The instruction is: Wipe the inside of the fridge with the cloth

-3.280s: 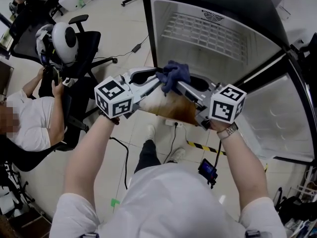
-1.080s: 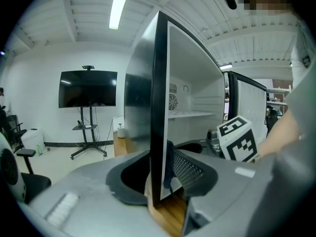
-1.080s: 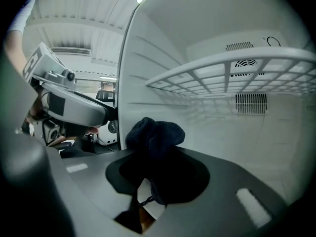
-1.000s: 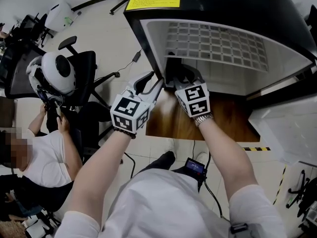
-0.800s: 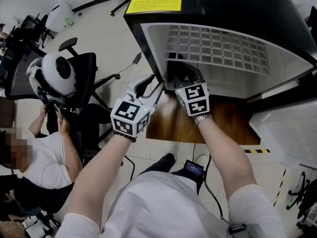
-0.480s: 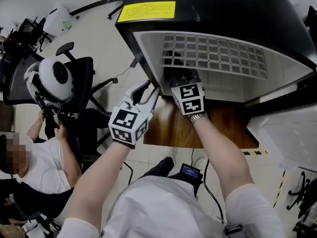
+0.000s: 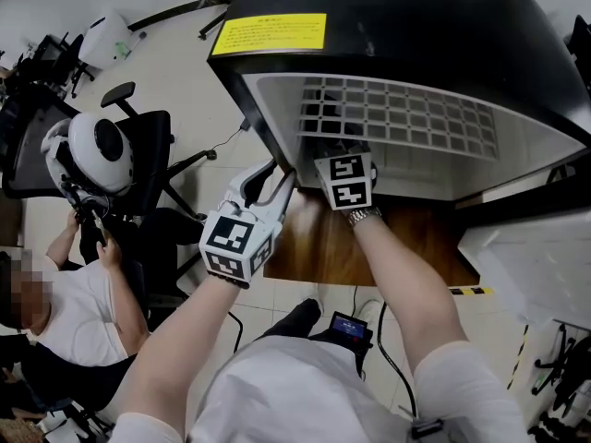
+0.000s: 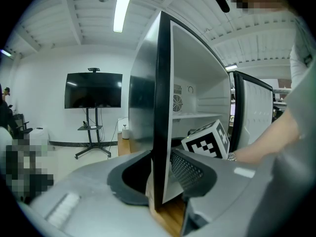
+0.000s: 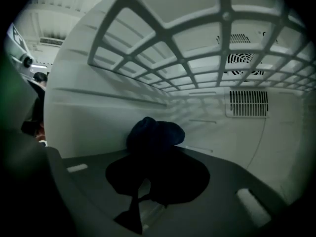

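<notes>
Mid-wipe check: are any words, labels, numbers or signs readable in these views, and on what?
Yellow label, on top of the fridge: lines of print, too small to read.
Marker cubes: black-and-white square codes only, no words.
Nothing else bears legible text.

White short-sleeved shirt point(image 7: 305, 386), bare forearms
Grey left gripper point(image 7: 280, 173) and right gripper point(image 7: 340, 148); a black-and-white marker cube point(image 7: 238, 241) behind each one's fingers (metal watch point(image 7: 362, 216) further back).

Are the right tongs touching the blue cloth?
Touching. The right gripper view shows the right tongs clamped on the bunched blue cloth.
</notes>
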